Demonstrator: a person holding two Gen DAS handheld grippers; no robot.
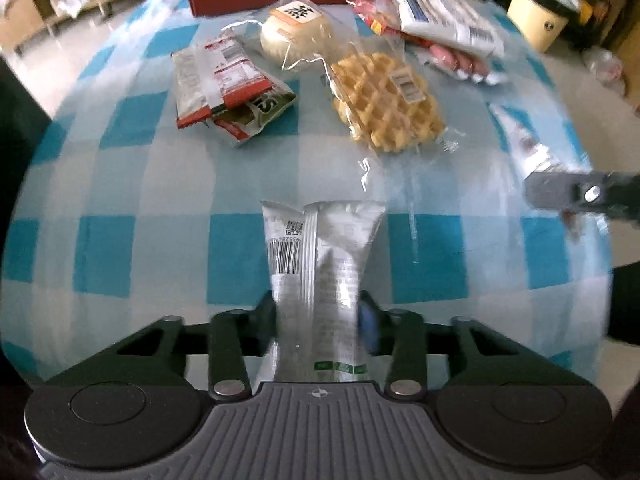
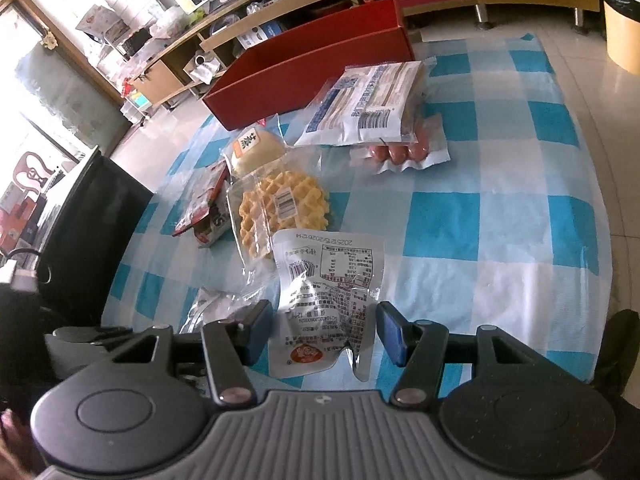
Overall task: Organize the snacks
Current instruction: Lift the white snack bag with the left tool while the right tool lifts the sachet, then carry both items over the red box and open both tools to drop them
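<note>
On the blue-and-white checked cloth (image 2: pixel 500 216) the snacks lie loose, so the tidying looks like it has only just begun; the red box (image 2: pixel 312 64) sits at the far edge, at about 12 o'clock in the left wrist view, and the part of its inside that shows looks bare, though I cannot see all the way in; nothing can be seen packed away yet. The left gripper (image 1: pixel 320 316) has its jaws pressed in on a silver snack packet (image 1: pixel 320 264), pinching it at the lower half, so this one is picked and ready to go; the packet hangs at 6 o'clock in that view. The right gripper (image 2: pixel 324 332) has a white pouch with printed labels (image 2: pixel 328 288) between its jaws; the blue pads (image 2: pixel 394 338) sit just beside its edges, and I cannot tell if they truly squeeze it or only stand close. Still left on the cloth are the waffle in a clear bag (image 1: pixel 386 100) at about 1 o'clock, the round bun in clear wrap (image 1: pixel 296 30) at 12 o'clock, the red and green sachets (image 1: pixel 228 88) at 11 o'clock, and the big white bag lying on the pink sausages (image 2: pixel 400 152) at 1 o'clock; I think most of the job is still to do.
</note>
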